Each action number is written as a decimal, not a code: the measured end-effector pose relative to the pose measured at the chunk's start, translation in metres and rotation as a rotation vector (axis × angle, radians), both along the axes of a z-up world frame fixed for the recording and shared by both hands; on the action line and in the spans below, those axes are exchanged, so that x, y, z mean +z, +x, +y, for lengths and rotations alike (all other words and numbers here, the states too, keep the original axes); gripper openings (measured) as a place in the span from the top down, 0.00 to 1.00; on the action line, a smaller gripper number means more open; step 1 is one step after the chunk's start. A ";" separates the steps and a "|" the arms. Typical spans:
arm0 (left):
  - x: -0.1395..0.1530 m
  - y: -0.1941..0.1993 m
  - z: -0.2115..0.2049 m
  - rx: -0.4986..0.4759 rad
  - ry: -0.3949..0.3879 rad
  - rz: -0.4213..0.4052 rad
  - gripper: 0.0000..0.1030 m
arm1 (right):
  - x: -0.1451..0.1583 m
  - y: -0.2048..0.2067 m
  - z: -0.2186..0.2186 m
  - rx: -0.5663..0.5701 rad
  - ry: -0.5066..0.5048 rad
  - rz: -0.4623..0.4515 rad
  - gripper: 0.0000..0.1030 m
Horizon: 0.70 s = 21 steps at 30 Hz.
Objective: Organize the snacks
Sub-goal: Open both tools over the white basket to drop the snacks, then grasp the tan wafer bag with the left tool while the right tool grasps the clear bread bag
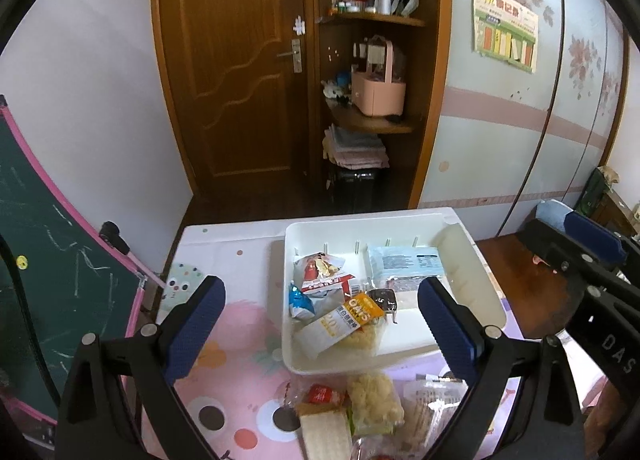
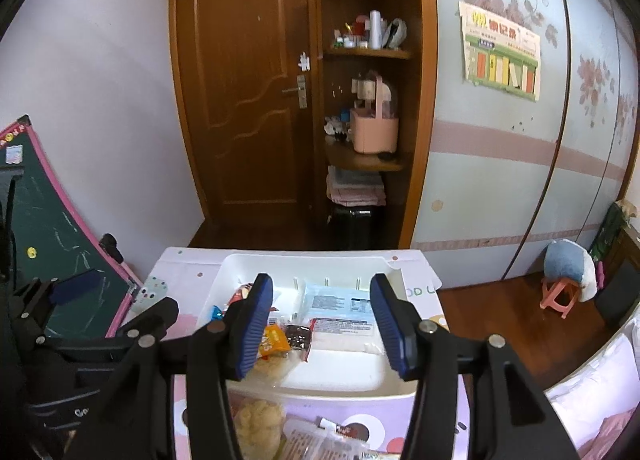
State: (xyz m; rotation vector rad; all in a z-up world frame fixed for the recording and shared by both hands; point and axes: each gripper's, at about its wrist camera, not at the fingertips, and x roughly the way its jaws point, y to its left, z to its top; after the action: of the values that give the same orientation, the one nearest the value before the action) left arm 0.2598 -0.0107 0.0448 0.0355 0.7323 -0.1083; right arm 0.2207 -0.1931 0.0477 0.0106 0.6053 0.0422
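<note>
A white tray [image 1: 472, 260] sits on the pink cartoon table cover [image 1: 224, 344]. Inside lie a red-and-white snack pack [image 1: 320, 270], a blue wrapper [image 1: 299, 302], an orange oats bar [image 1: 344, 320], a dark brownie [image 1: 382, 299] and a pale blue packet [image 1: 404, 262]. Loose snacks lie in front of the tray: a yellowish puffed cake [image 1: 374, 400], a red-labelled pack [image 1: 320, 396] and a clear wrapped wafer [image 1: 428, 404]. My left gripper [image 1: 320, 328] is open and empty above the tray's near side. My right gripper [image 2: 322, 326] is open and empty over the tray [image 2: 348, 380].
A green chalkboard with a pink frame [image 1: 48, 244] leans at the left of the table. A brown door [image 1: 236, 60] and a shelf nook with a pink basket [image 1: 378, 94] stand behind. A pink stool [image 2: 558, 294] stands on the wooden floor at the right.
</note>
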 end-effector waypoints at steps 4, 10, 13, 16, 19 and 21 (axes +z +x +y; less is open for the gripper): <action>0.020 -0.030 0.007 -0.003 0.000 -0.034 0.06 | 0.017 -0.028 0.004 -0.001 -0.015 -0.044 0.38; 0.043 -0.072 0.017 -0.011 -0.003 -0.069 0.06 | 0.031 -0.065 0.006 0.015 -0.021 -0.060 0.36; 0.050 -0.092 0.023 -0.017 -0.005 -0.086 0.06 | 0.033 -0.082 0.005 0.020 -0.024 -0.062 0.36; 0.052 -0.111 0.031 -0.027 -0.013 -0.097 0.03 | 0.029 -0.095 0.002 0.030 -0.018 -0.054 0.33; 0.045 -0.125 0.034 -0.040 -0.015 -0.098 0.03 | 0.018 -0.104 -0.001 0.038 -0.010 -0.038 0.32; 0.036 -0.132 0.034 -0.043 -0.010 -0.096 0.03 | 0.006 -0.107 -0.002 0.039 0.000 -0.016 0.31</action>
State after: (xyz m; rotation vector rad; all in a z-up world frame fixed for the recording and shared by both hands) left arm 0.1275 0.0237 0.0808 0.0467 0.6347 -0.1507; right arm 0.1136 -0.1952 0.0537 -0.0015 0.5890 0.0798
